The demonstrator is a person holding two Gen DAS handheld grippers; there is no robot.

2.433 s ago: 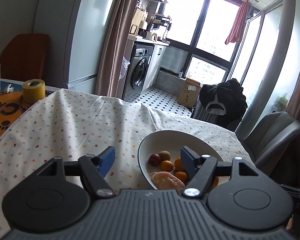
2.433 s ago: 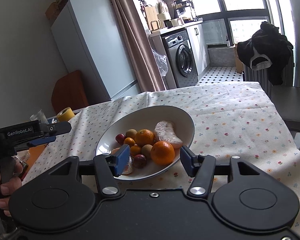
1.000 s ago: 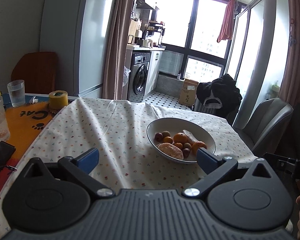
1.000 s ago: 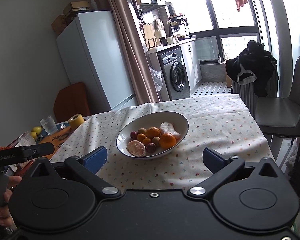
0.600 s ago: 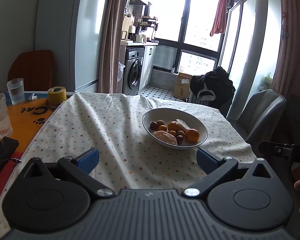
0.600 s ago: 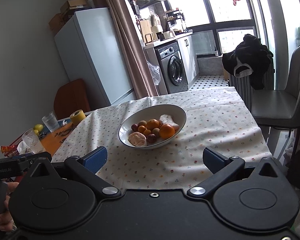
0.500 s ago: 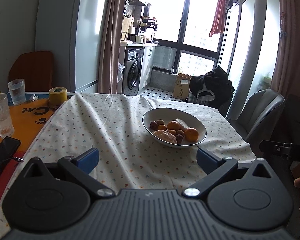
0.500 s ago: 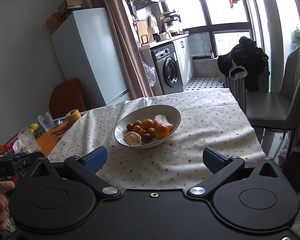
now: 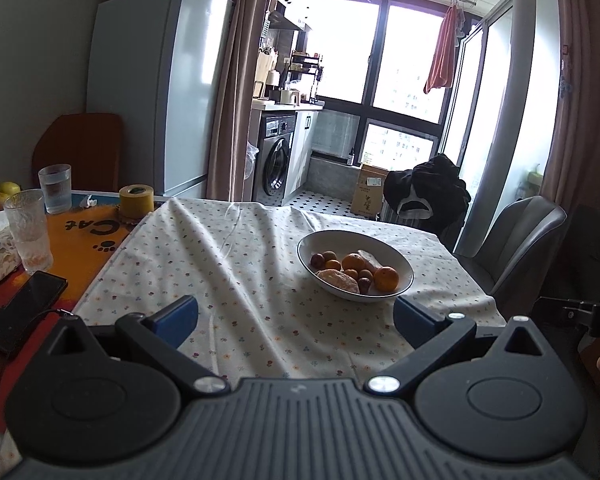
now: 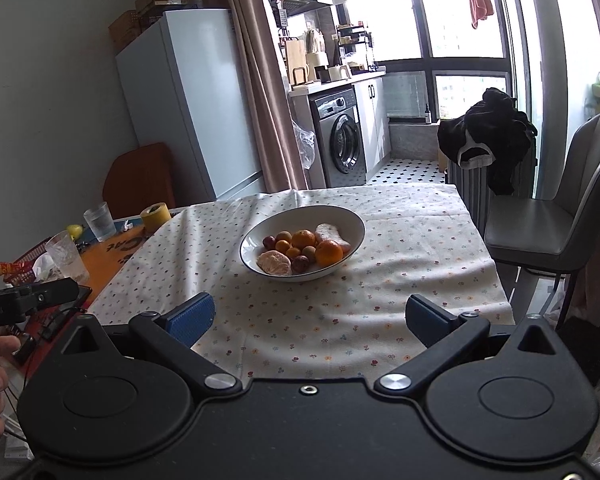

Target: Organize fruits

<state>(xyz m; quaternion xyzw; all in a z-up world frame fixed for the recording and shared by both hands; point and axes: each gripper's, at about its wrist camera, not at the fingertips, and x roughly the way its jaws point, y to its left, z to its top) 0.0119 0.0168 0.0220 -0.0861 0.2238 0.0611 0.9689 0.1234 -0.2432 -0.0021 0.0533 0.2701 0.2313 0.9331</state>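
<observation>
both the left claw (image 9: 295, 318) and the right claw (image 10: 309, 318) hang spread wide and empty over the near edge of the desk (image 10: 400, 280), well apart from the bowl (image 10: 352, 220) holding all the fruits (image 10: 302, 250) mid-desk, so the sorting looks done and nothing calls for a further grasp.

Left gripper (image 9: 296, 318) fingers (image 9: 176, 316) spread wide; fruit bowl (image 9: 396, 294) beyond, apart.

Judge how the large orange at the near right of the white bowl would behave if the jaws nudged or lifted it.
The large orange looks round, so probably rolls if nudged. Crowded by neighbours in the bowl, it may jostle them. Its rind seems firm, likely tolerating a moderate squeeze.
</observation>
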